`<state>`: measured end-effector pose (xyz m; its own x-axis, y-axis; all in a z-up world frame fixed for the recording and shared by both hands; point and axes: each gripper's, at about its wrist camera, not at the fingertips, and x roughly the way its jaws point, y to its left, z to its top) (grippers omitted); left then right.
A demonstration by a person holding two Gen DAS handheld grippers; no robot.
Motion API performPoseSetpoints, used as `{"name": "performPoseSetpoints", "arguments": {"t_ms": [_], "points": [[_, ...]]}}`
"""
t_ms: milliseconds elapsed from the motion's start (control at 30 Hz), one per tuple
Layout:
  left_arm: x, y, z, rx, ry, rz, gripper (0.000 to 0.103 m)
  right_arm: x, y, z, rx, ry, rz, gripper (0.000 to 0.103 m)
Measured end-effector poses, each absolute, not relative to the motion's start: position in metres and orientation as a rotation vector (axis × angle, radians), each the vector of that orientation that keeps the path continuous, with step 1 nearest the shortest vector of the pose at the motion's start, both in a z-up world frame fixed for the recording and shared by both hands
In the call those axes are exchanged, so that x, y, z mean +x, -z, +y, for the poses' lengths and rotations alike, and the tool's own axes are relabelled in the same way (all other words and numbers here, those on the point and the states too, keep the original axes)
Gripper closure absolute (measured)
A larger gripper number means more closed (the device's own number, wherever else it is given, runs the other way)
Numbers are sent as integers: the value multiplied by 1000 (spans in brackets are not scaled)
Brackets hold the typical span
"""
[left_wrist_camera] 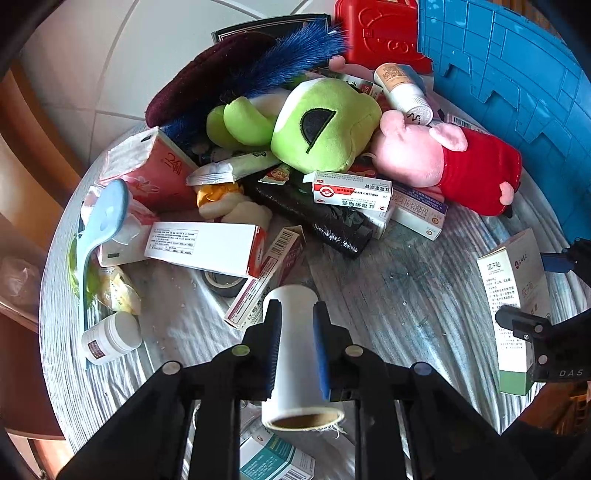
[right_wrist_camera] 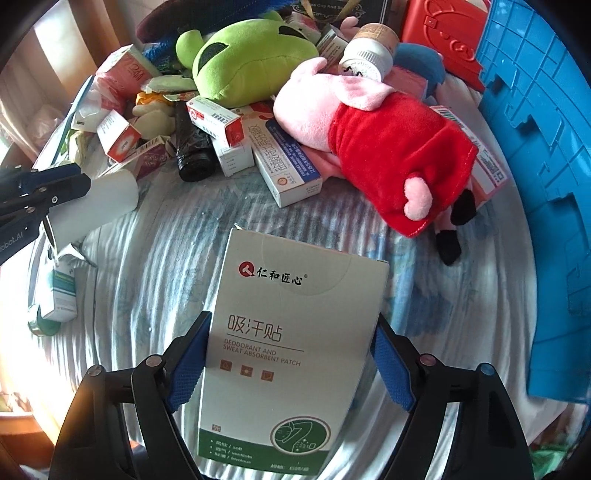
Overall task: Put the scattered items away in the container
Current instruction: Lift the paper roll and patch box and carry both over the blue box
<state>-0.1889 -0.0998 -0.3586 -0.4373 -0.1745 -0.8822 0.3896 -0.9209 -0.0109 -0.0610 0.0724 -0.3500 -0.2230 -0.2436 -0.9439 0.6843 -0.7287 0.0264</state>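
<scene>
My left gripper (left_wrist_camera: pixel 297 314) is shut on a white roll (left_wrist_camera: pixel 295 354) and holds it above the cloth; it also shows in the right wrist view (right_wrist_camera: pixel 99 199). My right gripper (right_wrist_camera: pixel 291 332) is shut on a white and green patch box (right_wrist_camera: pixel 284 343), which also shows in the left wrist view (left_wrist_camera: pixel 513 306) at the right. The blue container (left_wrist_camera: pixel 517 74) stands at the far right, also seen in the right wrist view (right_wrist_camera: pixel 546 184). A green plush (left_wrist_camera: pixel 321 125), a pink pig plush in red (right_wrist_camera: pixel 369 136) and several medicine boxes (left_wrist_camera: pixel 351 192) lie piled on the table.
A red box (left_wrist_camera: pixel 380 33), a dark red hat (left_wrist_camera: pixel 214 70), a blue brush (left_wrist_camera: pixel 295 55), a tissue pack (left_wrist_camera: pixel 159 170), a black roll (left_wrist_camera: pixel 325 218), a white bottle (left_wrist_camera: pixel 110 338), a tape ring (left_wrist_camera: pixel 225 284) and a light blue spoon (left_wrist_camera: pixel 99 229) lie about. A teal box (right_wrist_camera: pixel 61 291) lies near the front left.
</scene>
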Motion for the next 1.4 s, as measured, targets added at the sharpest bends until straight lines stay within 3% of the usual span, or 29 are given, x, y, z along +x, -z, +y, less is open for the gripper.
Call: {"name": "performPoseSetpoints", "arguments": {"t_ms": [200, 333, 467, 533, 633, 867, 933, 1400], "points": [[-184, 377, -112, 1480, 2312, 451, 85, -61, 344, 84, 1427, 2013, 534, 22], [-181, 385, -118, 1492, 2305, 547, 69, -64, 351, 73, 1432, 2008, 531, 22], [-191, 386, -114, 1526, 2337, 588, 69, -62, 355, 71, 1435, 2001, 534, 22], [-198, 390, -109, 1562, 2329, 609, 55, -60, 354, 72, 1436, 2001, 535, 22], [-205, 399, -100, 1582, 2305, 596, 48, -61, 353, 75, 1440, 2005, 536, 22], [-211, 429, -99, 1687, 2183, 601, 47, -62, 351, 80, 1443, 2010, 550, 22], [-208, 423, -98, 1657, 2198, 586, 54, -61, 350, 80, 1439, 2013, 552, 22], [-188, 358, -93, 1495, 2235, 517, 57, -71, 318, 79, 1372, 2047, 563, 22]]}}
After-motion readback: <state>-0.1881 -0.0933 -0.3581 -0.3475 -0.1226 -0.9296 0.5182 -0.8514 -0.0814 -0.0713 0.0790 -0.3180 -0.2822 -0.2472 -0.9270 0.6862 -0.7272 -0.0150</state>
